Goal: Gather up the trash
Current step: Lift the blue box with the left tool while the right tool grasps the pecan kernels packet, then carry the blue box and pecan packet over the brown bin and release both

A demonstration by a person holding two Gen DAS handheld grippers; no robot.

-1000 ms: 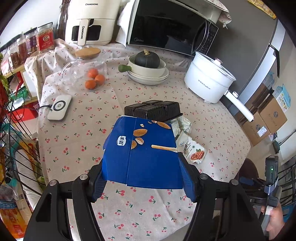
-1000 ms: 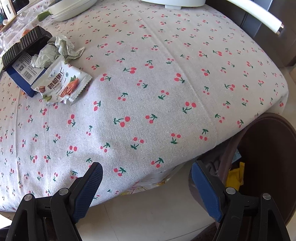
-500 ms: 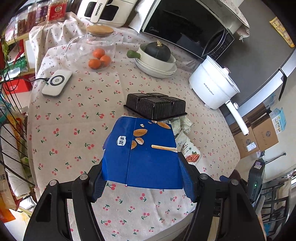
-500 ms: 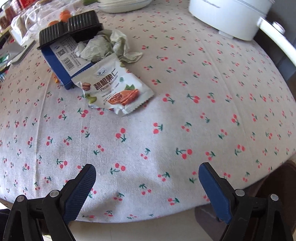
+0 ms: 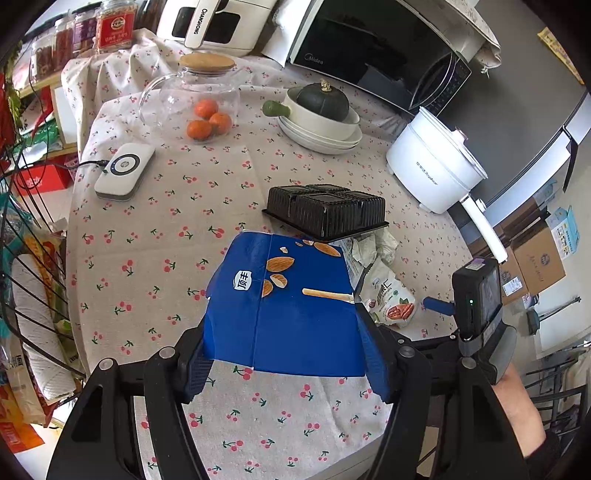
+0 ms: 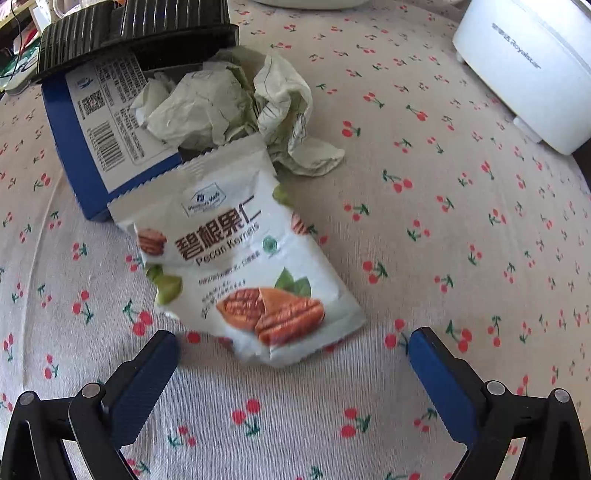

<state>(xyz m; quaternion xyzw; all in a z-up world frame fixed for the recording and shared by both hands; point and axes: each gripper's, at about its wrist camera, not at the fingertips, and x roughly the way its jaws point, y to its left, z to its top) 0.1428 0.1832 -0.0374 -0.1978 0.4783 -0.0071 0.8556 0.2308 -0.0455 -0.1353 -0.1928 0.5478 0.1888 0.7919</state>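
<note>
My left gripper (image 5: 284,339) is shut on a flat blue snack box (image 5: 295,306), holding it by its near end on the cherry-print tablecloth (image 5: 155,229). A black plastic tray (image 5: 325,210) rests on the box's far end. Beside the box lie a crumpled paper (image 6: 221,107) and a white pecan packet (image 6: 243,266). My right gripper (image 6: 293,343) hangs over the cloth with its jaws opening wide. The packet's near edge lies between the fingertips, which do not touch it. In the right wrist view the blue box (image 6: 92,147) and the tray (image 6: 136,29) sit at the upper left.
A white electric pot (image 5: 432,170) stands at the right. A glass jar of oranges (image 5: 199,107), a bowl with a green squash (image 5: 321,110) and a white charger pad (image 5: 125,175) sit further back. A wire rack (image 5: 29,258) stands left of the table.
My right gripper has come in from the table's edge to the pecan packet and its jaws have widened. My left gripper has sunk a little, still on the blue box.
</note>
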